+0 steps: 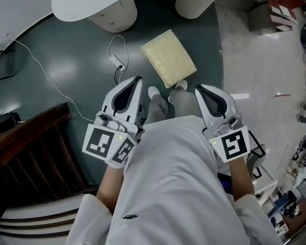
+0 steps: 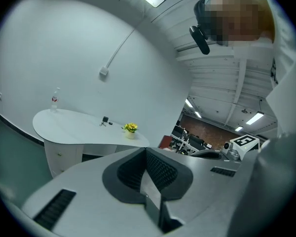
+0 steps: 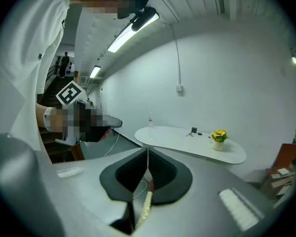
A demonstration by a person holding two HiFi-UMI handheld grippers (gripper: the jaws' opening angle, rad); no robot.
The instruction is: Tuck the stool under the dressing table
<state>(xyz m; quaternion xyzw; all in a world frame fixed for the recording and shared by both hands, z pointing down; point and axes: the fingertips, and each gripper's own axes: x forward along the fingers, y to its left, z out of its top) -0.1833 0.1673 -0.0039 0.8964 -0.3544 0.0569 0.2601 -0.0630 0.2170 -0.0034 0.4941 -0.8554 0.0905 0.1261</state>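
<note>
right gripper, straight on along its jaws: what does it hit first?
Most likely the dressing table: the right gripper, jaws shut, lines up with the left end of its top in its own view. The stool shows only as a sliver below the jaws, so the line probably clears it. Depth is unclear.

We see the cream rectangular stool (image 1: 168, 58) upright, skewed, just outside the white curved dressing table (image 1: 92, 1), not tucked.

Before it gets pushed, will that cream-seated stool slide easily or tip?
The stool probably slides easily: the floor looks smooth and glossy. Its fuzzy seat likely gives a little under pressure. Legs are hidden from above, so tipping is hard to judge.
</note>
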